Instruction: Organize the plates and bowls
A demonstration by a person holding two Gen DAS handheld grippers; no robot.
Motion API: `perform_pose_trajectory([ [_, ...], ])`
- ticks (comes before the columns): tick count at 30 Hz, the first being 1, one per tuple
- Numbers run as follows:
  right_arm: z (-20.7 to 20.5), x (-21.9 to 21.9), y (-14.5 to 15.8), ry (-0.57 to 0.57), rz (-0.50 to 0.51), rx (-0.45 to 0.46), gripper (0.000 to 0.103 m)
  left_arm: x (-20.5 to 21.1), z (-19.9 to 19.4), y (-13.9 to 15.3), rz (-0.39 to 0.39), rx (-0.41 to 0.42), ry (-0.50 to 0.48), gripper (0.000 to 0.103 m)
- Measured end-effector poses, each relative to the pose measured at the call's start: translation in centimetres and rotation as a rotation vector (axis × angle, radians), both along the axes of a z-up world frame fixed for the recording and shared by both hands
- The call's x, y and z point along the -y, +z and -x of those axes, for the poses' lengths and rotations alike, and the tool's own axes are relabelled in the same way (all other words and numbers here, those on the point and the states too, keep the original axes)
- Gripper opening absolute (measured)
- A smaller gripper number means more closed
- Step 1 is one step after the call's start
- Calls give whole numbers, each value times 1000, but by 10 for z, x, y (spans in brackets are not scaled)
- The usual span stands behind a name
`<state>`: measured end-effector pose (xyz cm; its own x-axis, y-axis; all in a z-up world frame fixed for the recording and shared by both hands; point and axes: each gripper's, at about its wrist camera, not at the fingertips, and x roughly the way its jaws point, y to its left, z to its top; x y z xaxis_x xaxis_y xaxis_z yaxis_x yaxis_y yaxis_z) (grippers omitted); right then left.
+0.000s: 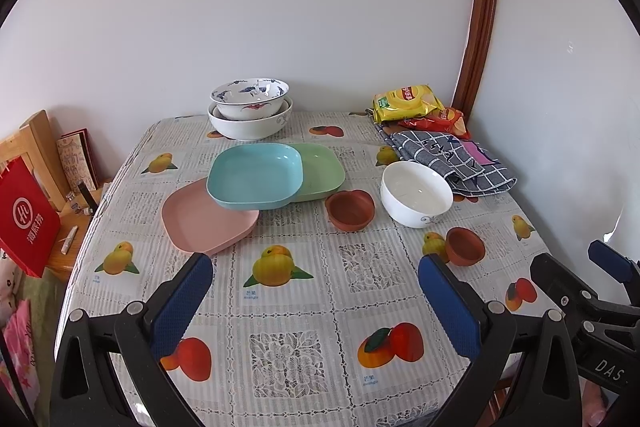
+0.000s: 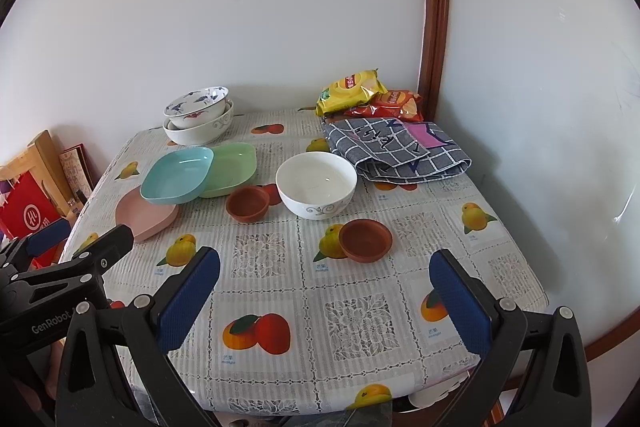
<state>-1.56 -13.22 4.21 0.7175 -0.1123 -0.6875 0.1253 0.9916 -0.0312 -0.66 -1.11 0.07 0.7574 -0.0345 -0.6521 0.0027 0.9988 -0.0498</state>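
Left gripper (image 1: 316, 291): jaws spread wide, nothing between the blue pads, held above the near part of the table (image 1: 280, 307). Right gripper (image 2: 324, 287): jaws likewise spread wide and empty, held above the near edge; it also shows at the right border of the left wrist view.

Nearest the grippers, a small terracotta dish (image 2: 366, 239) sits upright and empty on the fruit-print tablecloth. A second terracotta dish (image 2: 247, 203), also empty, stands farther back, just beside a white bowl (image 2: 316, 185). The white bowl is upright and empty.

Left of these lie three square plates. The blue plate (image 1: 255, 175) sits tilted, resting on the pink plate (image 1: 204, 223) and overlapping the green plate (image 1: 322, 171). All three are empty.

At the far edge by the wall, a blue-patterned bowl (image 1: 250, 97) is nested in a larger white bowl (image 1: 250, 125); a further rim shows between them.

At the far right corner, a folded checked cloth (image 2: 396, 151) lies behind the white bowl, with a yellow snack bag (image 2: 348, 91) and a red snack bag (image 2: 394, 105) beyond it.
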Motion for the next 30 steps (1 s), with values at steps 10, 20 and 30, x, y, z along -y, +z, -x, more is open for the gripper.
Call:
perform_pose_trajectory([
  [10, -1, 0, -1, 6, -2, -1, 103, 1, 2, 2, 6, 8, -4, 103],
  [20, -10, -2, -3, 1, 0, -9, 103, -8, -7, 1, 22, -5, 0, 103],
  [30, -42, 3, -9, -12, -49, -10, 103, -21, -40, -7, 27, -41, 4, 103],
])
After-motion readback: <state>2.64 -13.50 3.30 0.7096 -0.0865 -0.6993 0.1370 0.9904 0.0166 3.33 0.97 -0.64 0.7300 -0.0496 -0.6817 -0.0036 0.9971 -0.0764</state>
